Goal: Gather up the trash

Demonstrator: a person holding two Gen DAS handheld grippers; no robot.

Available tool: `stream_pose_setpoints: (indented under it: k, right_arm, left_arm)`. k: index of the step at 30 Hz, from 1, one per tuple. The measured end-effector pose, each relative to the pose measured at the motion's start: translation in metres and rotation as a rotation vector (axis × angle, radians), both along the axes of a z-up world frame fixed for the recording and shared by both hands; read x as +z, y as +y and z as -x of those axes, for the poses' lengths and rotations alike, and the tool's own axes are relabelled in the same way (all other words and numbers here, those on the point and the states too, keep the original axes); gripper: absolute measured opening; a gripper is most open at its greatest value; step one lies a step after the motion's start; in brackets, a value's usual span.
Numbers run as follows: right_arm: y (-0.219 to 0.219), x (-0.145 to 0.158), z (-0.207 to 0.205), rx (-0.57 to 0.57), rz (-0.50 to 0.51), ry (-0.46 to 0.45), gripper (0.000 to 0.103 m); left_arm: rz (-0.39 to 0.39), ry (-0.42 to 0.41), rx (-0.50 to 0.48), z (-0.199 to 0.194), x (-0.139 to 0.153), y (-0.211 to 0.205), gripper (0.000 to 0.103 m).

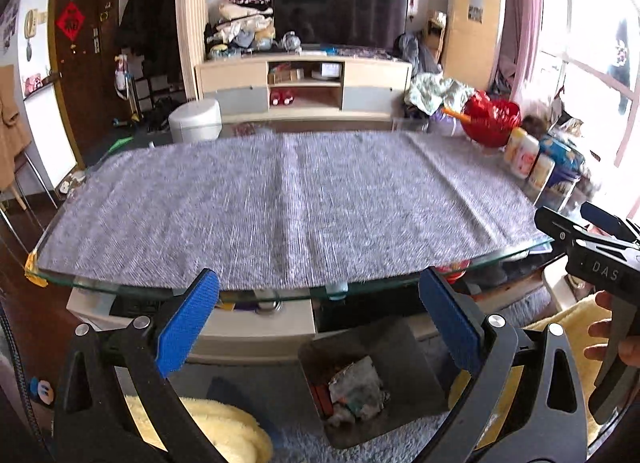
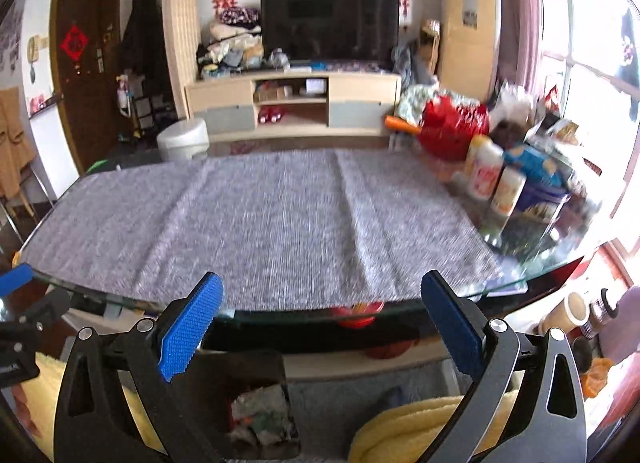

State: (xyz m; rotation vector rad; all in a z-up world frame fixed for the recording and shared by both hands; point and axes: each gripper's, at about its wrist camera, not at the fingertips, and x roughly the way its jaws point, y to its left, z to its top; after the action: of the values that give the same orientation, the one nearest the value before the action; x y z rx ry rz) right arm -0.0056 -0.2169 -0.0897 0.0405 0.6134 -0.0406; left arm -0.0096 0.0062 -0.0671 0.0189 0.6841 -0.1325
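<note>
In front of the television unit [image 1: 304, 83], a glass-topped bench [image 1: 520, 249] is seen, most of its top covered by a grey woven cloth [image 1: 280, 203] with nothing lying on it. At the right end of the bench, a red basket [image 1: 490, 123] lined with red plastic is crowded together with several pale canisters [image 1: 524, 155] and a blue tin [image 1: 562, 167]; their contents cannot be made out.

On the grey rug below the near edge of the bench, a dark square bin [image 1: 416, 367] is placed. Crumpled paper and wrappers [image 1: 356, 387] are held inside it, white and greenish scraps with a reddish piece beside them. A yellow fleece blanket [image 1: 228, 431] is spread on either side of the bin.

The left tool [image 1: 320, 321] is held with its blue pads spread fully wide, and nothing is gripped between them; the bin is framed in the gap below. The right tool [image 2: 322, 323] is likewise spread to its widest and nothing is carried. In the left wrist view the right tool is seen at the right edge, grasped by a hand [image 1: 608, 339].
</note>
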Motion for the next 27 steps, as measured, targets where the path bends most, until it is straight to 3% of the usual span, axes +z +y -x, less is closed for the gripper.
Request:
stream_pose_setpoints:
  k: [10,27]
  right_arm:
    - [0.008,0.014,0.014,0.006,0.001,-0.006,0.100]
    - [0.014,0.016,0.018,0.008,-0.001,-0.002,0.100]
  left_arm:
    - [0.004,-0.050,0.018,0.015,0.022,0.005,0.095]
    - [0.004,-0.057,0.016,0.017,0.023,0.005,0.095]
